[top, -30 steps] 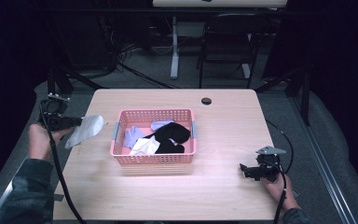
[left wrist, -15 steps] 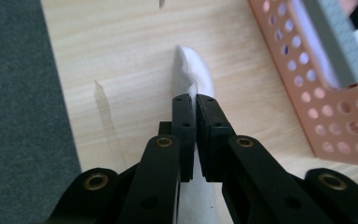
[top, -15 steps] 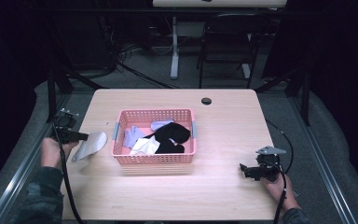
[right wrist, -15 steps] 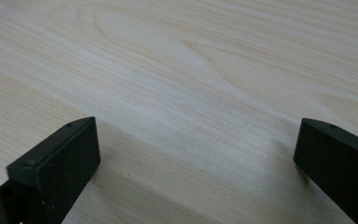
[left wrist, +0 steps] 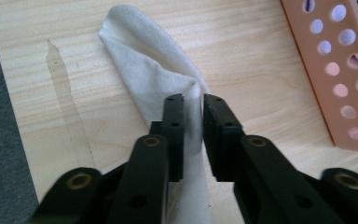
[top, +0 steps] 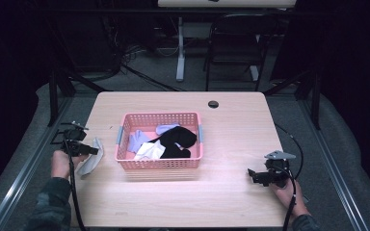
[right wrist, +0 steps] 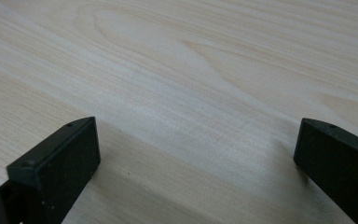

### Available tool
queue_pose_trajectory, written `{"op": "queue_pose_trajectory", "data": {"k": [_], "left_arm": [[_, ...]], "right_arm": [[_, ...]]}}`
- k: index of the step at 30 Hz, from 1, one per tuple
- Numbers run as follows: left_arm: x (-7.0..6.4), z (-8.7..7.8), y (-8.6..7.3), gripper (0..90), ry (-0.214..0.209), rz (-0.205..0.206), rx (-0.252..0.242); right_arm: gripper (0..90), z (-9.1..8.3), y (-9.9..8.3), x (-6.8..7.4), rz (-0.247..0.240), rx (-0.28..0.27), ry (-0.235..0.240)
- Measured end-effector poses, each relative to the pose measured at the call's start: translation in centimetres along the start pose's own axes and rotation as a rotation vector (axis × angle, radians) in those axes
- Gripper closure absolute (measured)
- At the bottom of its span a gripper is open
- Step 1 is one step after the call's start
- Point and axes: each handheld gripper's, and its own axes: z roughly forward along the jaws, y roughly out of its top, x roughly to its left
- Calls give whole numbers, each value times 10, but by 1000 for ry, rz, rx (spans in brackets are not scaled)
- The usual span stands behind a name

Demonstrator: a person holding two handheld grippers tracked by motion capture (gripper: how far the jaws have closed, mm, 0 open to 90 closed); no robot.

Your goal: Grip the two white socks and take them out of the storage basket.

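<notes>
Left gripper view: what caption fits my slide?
Left gripper pinches a white sock lying on the wooden table.

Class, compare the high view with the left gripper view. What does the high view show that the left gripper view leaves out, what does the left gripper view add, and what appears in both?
High view alone: the right gripper resting open near the table's right edge, and the black sock, lilac sock and white cloth inside the basket.

Left gripper view alone: the jaws pinching a fold of the white sock, and a faint long stain on the wood.

Both: the left gripper, that white sock, the pink basket and the wooden table.
</notes>
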Motion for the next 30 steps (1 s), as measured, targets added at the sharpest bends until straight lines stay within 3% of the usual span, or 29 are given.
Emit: {"op": "queue_pose_trajectory", "data": {"k": [1,2,3,4,5,6,10,12,15,17,19,20,24,25,30], "left_arm": [[0,-2,0,716,-2,3,-3],[-1,-5,0,610,-4,-1,-14],[-1,-8,0,610,0,-4,-22],[-2,-12,1,512,2,-6,-28],[-3,-15,1,512,9,-8,-37],[-6,-24,3,422,9,0,-58],[-11,-37,7,326,18,16,-95],[-20,-50,13,253,23,40,-134],[-28,-59,18,210,22,65,-153],[-43,-68,27,191,21,107,-171],[-48,-70,30,175,19,118,-180],[-58,-72,37,169,16,150,-182],[-74,-72,47,161,4,186,-185],[-83,-70,53,158,-3,216,-179],[-101,-59,64,154,-25,253,-158]], "right_arm": [[0,0,0,0,1,-2,-1],[0,0,0,0,0,0,0],[0,0,0,0,0,0,0],[0,0,0,0,0,-1,0],[0,0,0,0,0,-1,0],[0,0,0,0,0,0,0],[0,0,0,0,0,0,0],[0,0,0,0,0,0,0],[0,0,0,0,0,0,0],[0,0,0,0,0,0,0],[0,0,0,0,0,0,0],[0,0,0,0,0,0,0],[0,0,0,0,0,0,0],[0,0,0,0,2,-2,-1],[0,0,0,0,0,0,0]]}}
